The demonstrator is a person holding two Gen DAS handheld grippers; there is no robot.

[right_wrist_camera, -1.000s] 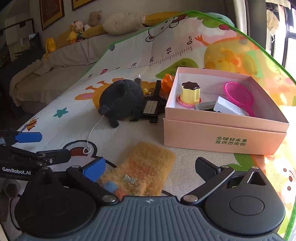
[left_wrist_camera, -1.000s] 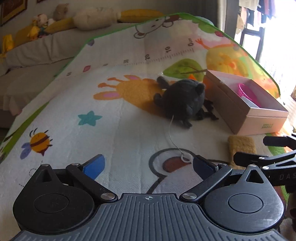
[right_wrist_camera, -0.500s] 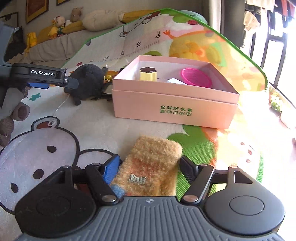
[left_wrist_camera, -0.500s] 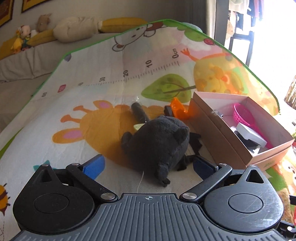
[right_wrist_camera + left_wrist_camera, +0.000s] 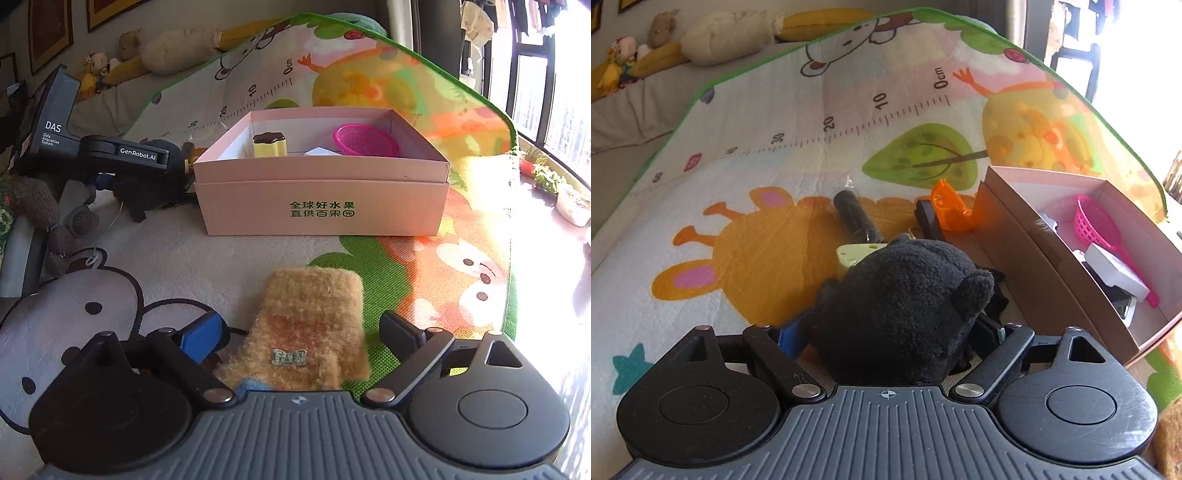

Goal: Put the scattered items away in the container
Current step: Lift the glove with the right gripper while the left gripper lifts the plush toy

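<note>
Reaching w/ both at once: left tool [image 5: 892,332] straddles the black fuzzy plush toy [image 5: 905,306] on the play mat [image 5: 738,166], just beside the pink cardboard box [image 5: 321,199]; jaws wide, not yet clenched. Right tool [image 5: 299,328], also spread, brackets the tan fuzzy knit mitten [image 5: 310,325], no grip yet. Next, prob.: squeeze, lift, carry over box wall.

Left tongs [image 5: 890,332] are spread wide with a finger on each side of the black plush [image 5: 905,302]. Right tongs [image 5: 303,332] sit low and wide open too, straddling the fuzzy tan pouch [image 5: 306,325], not pinching it.
</note>
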